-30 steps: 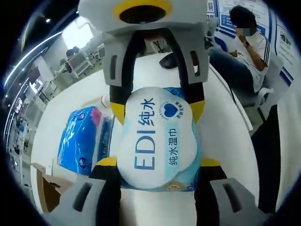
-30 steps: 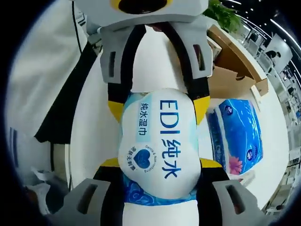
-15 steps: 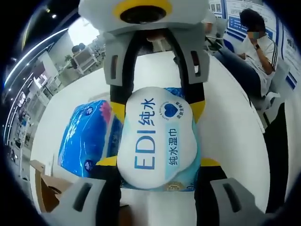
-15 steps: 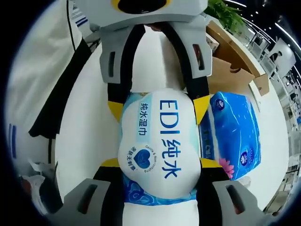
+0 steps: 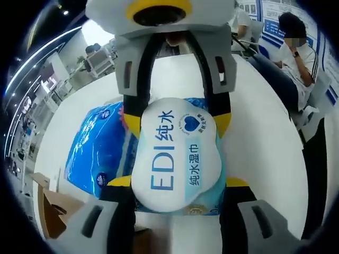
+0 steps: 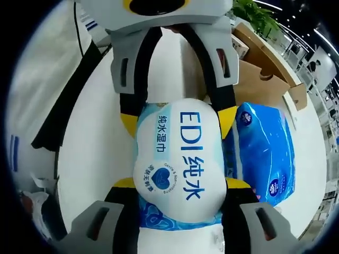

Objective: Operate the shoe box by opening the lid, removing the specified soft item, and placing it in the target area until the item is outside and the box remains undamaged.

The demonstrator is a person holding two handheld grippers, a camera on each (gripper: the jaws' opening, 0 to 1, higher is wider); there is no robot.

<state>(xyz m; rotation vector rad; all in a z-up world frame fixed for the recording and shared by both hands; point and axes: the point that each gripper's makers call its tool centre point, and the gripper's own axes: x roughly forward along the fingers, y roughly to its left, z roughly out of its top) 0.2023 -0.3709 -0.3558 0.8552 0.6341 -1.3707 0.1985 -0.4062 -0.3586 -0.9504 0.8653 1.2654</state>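
My 2 grippers, left (image 5: pixel 177 153) and right (image 6: pixel 177 153), pinch 1 white-and-blue soft wet-wipes pack (image 5: pixel 177 153) from opposite ends above the white table (image 5: pixel 259 137), beside a blue tissue pack (image 5: pixel 98 151) and brown cardboard shoe box (image 6: pixel 262 74).

wet-wipe pack (image 5: pixel 177 159) label: "EDI 纯水" | smaller line: "纯水湿巾" | blue heart emblem, its small print unreadable | far wall posters (image 5: pixel 275 16): illegible

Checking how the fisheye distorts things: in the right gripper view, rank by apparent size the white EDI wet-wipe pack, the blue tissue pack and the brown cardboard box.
1. White EDI wet-wipe pack, held nearest the camera, so inflated.
2. Blue tissue pack and brown cardboard box look similar; the box lies farther off and is partly hidden, so I won't rank them.
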